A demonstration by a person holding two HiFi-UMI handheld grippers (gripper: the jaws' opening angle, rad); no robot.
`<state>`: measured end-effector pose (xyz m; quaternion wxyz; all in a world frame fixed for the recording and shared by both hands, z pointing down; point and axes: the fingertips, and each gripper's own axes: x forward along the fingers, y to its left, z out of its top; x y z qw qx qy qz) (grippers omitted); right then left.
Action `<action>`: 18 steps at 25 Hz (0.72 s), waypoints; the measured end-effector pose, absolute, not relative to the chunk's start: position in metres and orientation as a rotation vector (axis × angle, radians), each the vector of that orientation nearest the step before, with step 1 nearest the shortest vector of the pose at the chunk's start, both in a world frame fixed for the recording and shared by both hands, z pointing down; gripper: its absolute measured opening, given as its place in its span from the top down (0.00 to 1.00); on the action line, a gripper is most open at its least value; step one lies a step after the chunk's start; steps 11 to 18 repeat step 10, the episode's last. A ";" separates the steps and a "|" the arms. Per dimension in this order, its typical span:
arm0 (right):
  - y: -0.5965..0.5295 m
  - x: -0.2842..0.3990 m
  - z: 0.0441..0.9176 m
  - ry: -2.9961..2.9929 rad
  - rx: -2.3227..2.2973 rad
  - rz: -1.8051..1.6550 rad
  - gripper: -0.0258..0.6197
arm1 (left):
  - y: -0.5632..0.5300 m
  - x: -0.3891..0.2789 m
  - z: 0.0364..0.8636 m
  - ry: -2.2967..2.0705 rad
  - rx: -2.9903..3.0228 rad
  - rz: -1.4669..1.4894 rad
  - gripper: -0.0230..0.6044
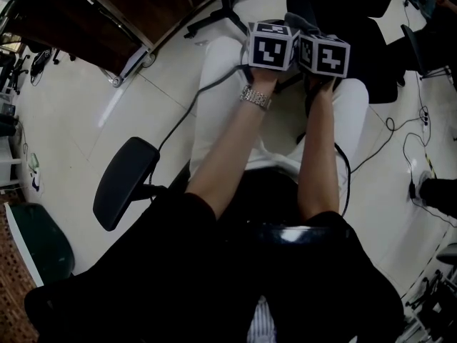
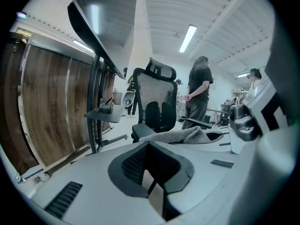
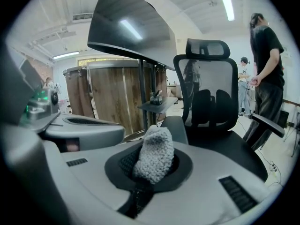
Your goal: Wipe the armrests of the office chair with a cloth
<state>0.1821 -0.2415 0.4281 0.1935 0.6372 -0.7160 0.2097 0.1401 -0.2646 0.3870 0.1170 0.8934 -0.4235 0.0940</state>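
Observation:
A black mesh office chair (image 3: 210,93) with a headrest stands just ahead of both grippers; one of its armrests (image 3: 268,123) sticks out at the right. The same chair (image 2: 156,103) fills the middle of the left gripper view. My right gripper (image 3: 145,172) is shut on a bunched grey knitted cloth (image 3: 153,159), which pokes up from its jaws. The cloth (image 2: 183,135) also shows in the left gripper view, off to the right. My left gripper (image 2: 154,184) is shut with nothing in it. In the head view both marker cubes, left (image 1: 270,46) and right (image 1: 325,54), sit side by side over white-trousered knees.
A black armrest (image 1: 126,181) of the chair I sit on lies at the lower left. A wood-panelled desk (image 3: 108,93) with a raised grey top stands at the left, with a small stand (image 2: 104,111) beside it. One person (image 3: 267,60) stands behind the chair. Cables (image 1: 400,141) trail over the floor.

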 end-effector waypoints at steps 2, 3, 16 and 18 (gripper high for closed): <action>-0.241 0.182 0.427 -2.009 1.788 0.588 0.92 | -0.264 0.140 0.386 -1.239 2.615 0.276 0.97; -0.241 0.182 0.427 -2.010 1.788 0.587 0.92 | -0.264 0.140 0.386 -1.238 2.615 0.276 0.97; -0.241 0.179 0.430 -2.005 1.788 0.583 0.92 | -0.265 0.138 0.388 -1.229 2.615 0.277 0.97; -0.241 0.179 0.430 -2.005 1.788 0.583 0.92 | -0.265 0.138 0.388 -1.229 2.615 0.277 0.97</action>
